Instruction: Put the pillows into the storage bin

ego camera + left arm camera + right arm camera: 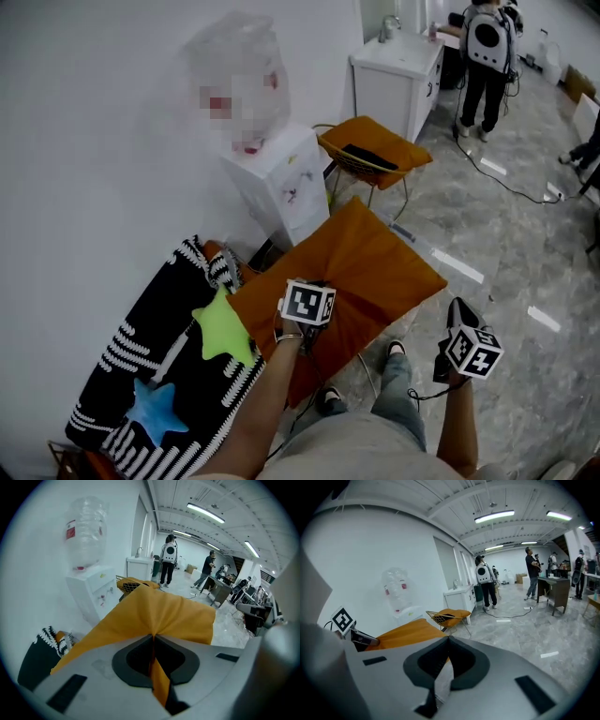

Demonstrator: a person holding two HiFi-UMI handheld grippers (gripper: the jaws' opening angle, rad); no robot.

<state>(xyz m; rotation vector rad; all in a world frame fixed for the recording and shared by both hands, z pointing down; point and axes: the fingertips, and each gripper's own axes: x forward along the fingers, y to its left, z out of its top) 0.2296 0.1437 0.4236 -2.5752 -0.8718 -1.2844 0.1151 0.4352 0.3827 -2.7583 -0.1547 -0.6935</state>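
Left tool (153, 637) is clamping shut on a pinch of the orange pillow (157, 609) spreading out just ahead of it, right tool (449, 638) is riding closed and empty, no bin is showing, so stowing is likely barely starting.

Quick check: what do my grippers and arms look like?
The left gripper and right gripper have grey bodies, dark round the jaws. Each carries a white cube with black square markers. The forearms show no sleeves.
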